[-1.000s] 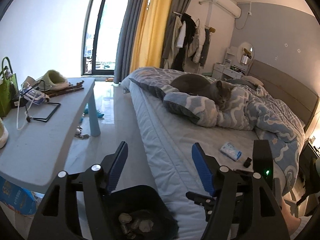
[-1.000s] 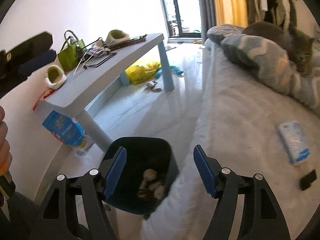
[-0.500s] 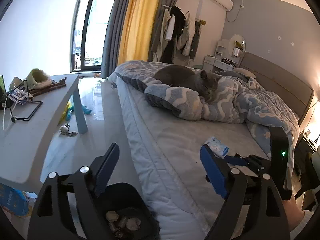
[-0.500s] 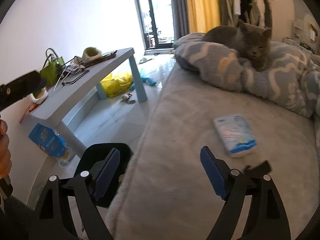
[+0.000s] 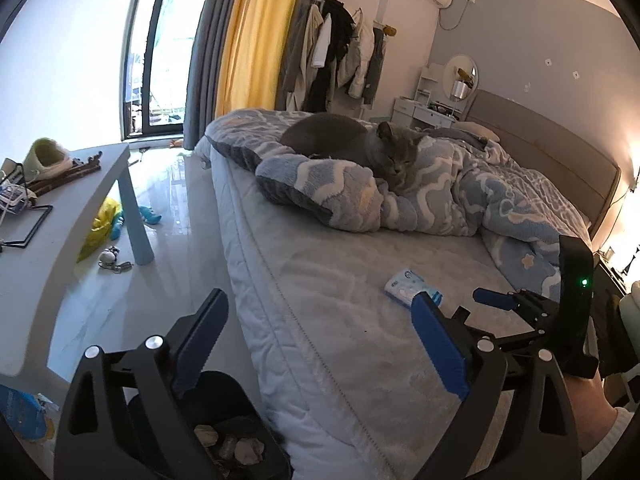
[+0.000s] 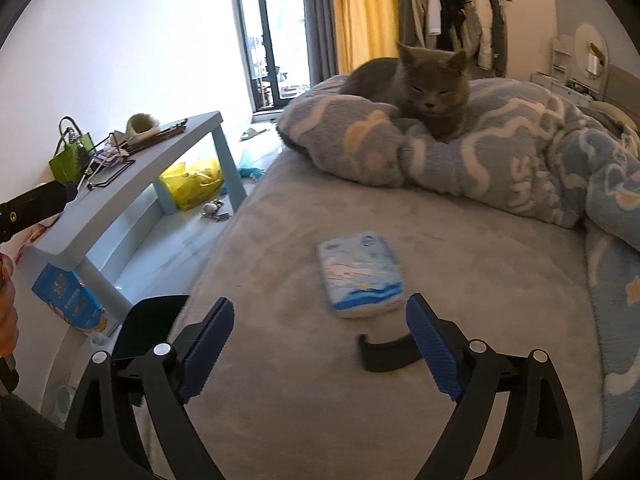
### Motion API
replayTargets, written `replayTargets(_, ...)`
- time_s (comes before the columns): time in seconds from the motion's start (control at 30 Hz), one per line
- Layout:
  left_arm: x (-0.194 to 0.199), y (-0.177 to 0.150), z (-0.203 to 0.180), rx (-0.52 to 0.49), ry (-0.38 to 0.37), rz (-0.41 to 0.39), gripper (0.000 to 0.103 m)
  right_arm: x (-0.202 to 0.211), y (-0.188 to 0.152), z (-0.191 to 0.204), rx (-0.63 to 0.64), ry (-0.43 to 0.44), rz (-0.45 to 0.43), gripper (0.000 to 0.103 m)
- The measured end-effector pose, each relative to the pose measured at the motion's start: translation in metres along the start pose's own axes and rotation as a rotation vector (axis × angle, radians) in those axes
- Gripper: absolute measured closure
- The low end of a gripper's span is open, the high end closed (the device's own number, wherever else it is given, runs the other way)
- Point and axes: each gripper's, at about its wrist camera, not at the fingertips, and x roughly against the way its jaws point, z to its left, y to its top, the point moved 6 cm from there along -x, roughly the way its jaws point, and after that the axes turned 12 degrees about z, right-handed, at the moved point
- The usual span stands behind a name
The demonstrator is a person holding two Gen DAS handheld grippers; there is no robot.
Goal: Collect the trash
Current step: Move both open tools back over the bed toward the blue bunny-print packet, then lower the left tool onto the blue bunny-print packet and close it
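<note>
Both grippers, left (image 5: 318,342) & right (image 6: 320,344), have fingers wide open, holding nothing. Tissue pack (image 6: 360,274) lies mid-frame on bed (image 6: 460,240), bin (image 5: 224,432) at bottom left.

My hand-held gripper (image 6: 320,344) has blue pads on black. I see a grey cat (image 6: 424,84), a blue-and-white wavy blanket (image 6: 520,160), a yellow curtain (image 5: 256,36), and a pale blue bench (image 6: 152,172).

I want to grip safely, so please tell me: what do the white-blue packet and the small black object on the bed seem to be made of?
The packet looks like soft, glossy plastic film around tissues or wipes: printed wrapper, rounded pillowy edges. The black object seems to be hard matte plastic, judging by its curved, rigid shape; blur leaves this uncertain.
</note>
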Motion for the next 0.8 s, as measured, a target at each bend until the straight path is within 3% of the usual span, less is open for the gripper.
replayTargets(0.3, -0.032, 0.005, -0.018, -0.046, -0.009, 0.045, 0.008, -0.013, -0.008, -0.036, -0.028, -0.022, 0.044, 0.014)
replayTargets(0.43, -0.045, 0.007, -0.025, -0.057, -0.016, 0.063, 0.008, -0.021, -0.013, -0.047, -0.084, 0.050, 0.075, 0.014)
replayTargets(0.6, -0.058, 0.007, -0.035, -0.068, -0.034, 0.081, 0.008, -0.030, -0.017, -0.051, -0.088, 0.076, 0.104, 0.015)
replayTargets(0.67, -0.061, 0.007, -0.040, -0.082, -0.036, 0.081, 0.008, -0.033, -0.019, -0.050, -0.077, 0.089, 0.116, 0.028)
replayTargets(0.8, -0.069, 0.009, -0.047, -0.086, -0.056, 0.089, 0.007, -0.035, -0.017, -0.047, -0.056, 0.092, 0.123, 0.037)
